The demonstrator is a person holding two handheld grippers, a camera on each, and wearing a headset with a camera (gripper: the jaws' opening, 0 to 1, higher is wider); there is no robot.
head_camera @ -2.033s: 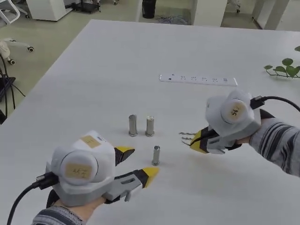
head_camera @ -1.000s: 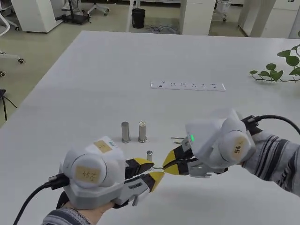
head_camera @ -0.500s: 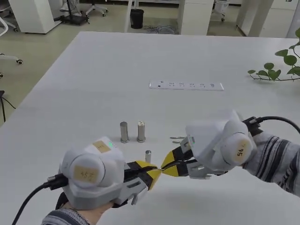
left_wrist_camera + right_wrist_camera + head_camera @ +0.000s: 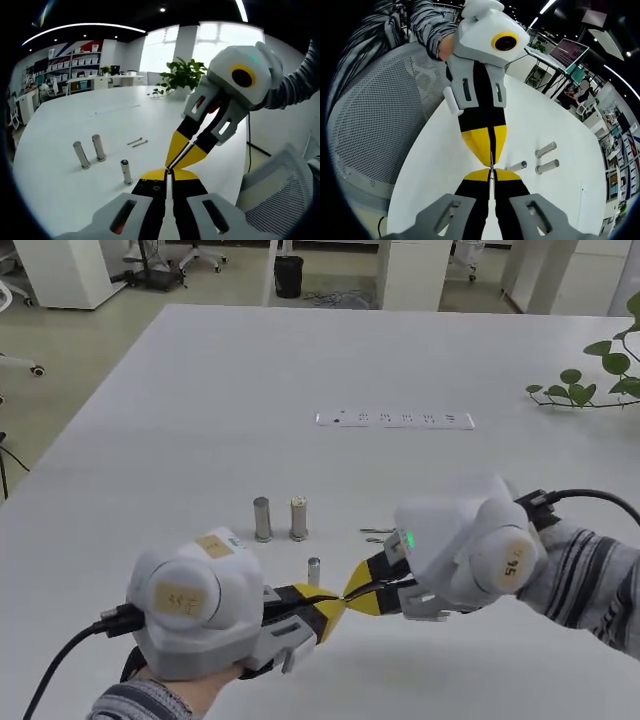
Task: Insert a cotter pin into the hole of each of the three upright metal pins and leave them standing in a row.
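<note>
- The left gripper [image 4: 325,612] and right gripper [image 4: 352,598] meet tip to tip, each with its jaws closed on one thin cotter pin [image 4: 176,156].
- The nearest metal pin [image 4: 314,571] stands upright just beyond the tips.
- A pair of metal pins [image 4: 262,519] stands farther off.
- Spare cotter pins [image 4: 377,534] lie beyond the right gripper.

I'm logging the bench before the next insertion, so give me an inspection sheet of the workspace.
Surface: white table, flat.
Job's things: rear-left pin, rear-right pin and near pin, all upright; spare cotter pins lying flat.
Clutter: power strip.
Grippers: left tool and right tool meet tip to tip, both shut on one cotter pin.
Cables: left cable and right cable, both black, trailing from the tools.
Surroundings: plant, bin.
</note>
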